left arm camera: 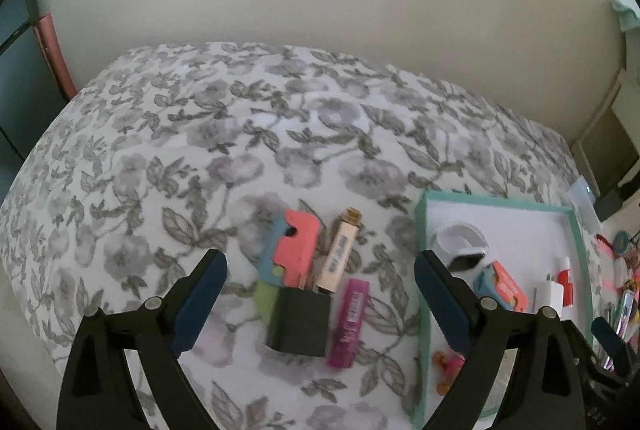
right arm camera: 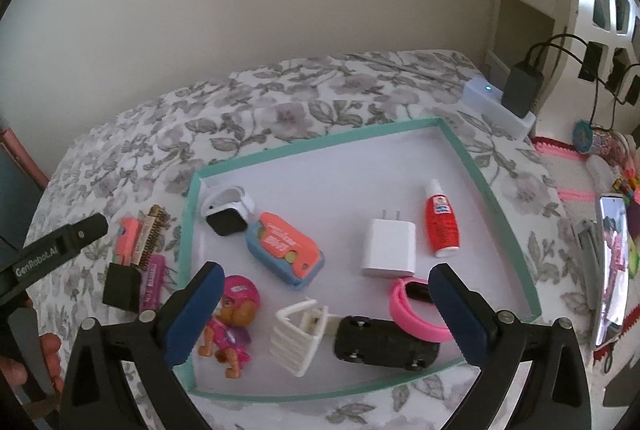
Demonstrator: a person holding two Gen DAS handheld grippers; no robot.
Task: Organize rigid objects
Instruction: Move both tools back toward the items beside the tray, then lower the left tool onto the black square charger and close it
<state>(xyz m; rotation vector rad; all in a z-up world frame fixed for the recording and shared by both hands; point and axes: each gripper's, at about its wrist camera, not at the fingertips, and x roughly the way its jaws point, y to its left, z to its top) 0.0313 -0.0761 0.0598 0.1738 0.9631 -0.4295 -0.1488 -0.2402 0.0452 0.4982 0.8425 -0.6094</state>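
Left gripper (left arm camera: pixel 320 294) hovering above the flowered bed cover (left arm camera: pixel 200 149), jaws spread wide with nothing clamped. Straight below the gap, a small cluster resting on the cover just outside the left wall of the teal-rimmed tray (left arm camera: pixel 421 270): black block (left arm camera: pixel 299 322) nearest the jaws, coral and blue case (left arm camera: pixel 294 250) leaning behind it, cream tube with gold cap (left arm camera: pixel 340 254) alongside, magenta tube (left arm camera: pixel 349 322) touching the block's right side. None of these touched by either finger.

Right gripper (right arm camera: pixel 326 314) over the tray's near edge, jaws likewise fully apart and empty. Between its fingers, inside the tray (right arm camera: pixel 472 165): white ribbed holder (right arm camera: pixel 296 338) and black toy car (right arm camera: pixel 386 344) close to the near wall. Pink toy figure (right arm camera: pixel 232 322) in the near left corner, partly behind the left finger; pink band (right arm camera: pixel 416 314) beside the right finger. Farther in: orange and blue case (right arm camera: pixel 286 254), white charger plug (right arm camera: pixel 386 248), red bottle (right arm camera: pixel 440 226), white cube camera (right arm camera: pixel 228 209) in the far left corner
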